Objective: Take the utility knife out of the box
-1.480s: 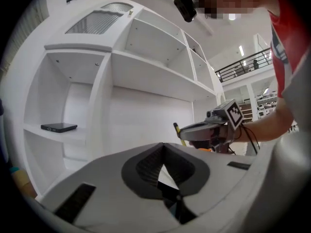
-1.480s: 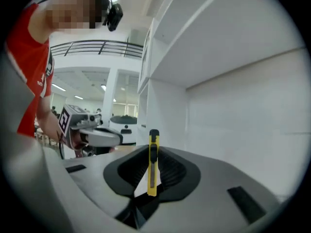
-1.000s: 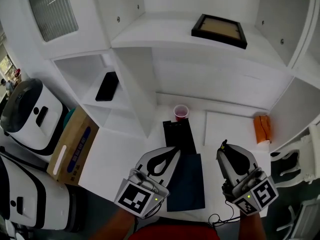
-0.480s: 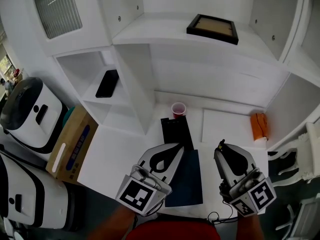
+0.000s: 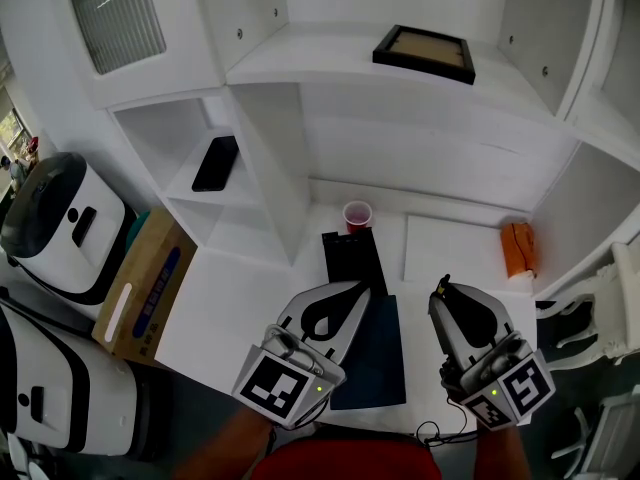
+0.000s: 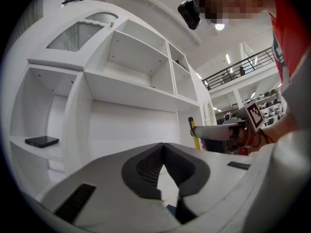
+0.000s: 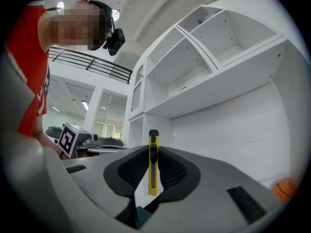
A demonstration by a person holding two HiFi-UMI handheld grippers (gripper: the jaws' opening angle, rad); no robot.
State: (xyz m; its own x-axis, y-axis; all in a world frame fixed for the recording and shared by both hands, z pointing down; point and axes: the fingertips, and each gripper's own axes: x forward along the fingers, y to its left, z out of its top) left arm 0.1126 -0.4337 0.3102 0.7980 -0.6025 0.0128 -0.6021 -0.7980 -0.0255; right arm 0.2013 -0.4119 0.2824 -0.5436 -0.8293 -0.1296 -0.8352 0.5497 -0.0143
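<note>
Your right gripper [image 5: 447, 290] clamps the yellow utility knife [image 7: 153, 164] upright, already out of the black box [image 5: 352, 258]. Left gripper [image 5: 352, 293] jaws together, empty. Narrow pinch: a jolt could twist the knife loose.

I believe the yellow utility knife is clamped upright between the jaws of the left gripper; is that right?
Not quite: the wrong part is which gripper. The yellow utility knife is clamped upright between the jaws of the right gripper, as the right gripper view shows. In the left gripper view, the left gripper has its jaws together with nothing between them.
</note>
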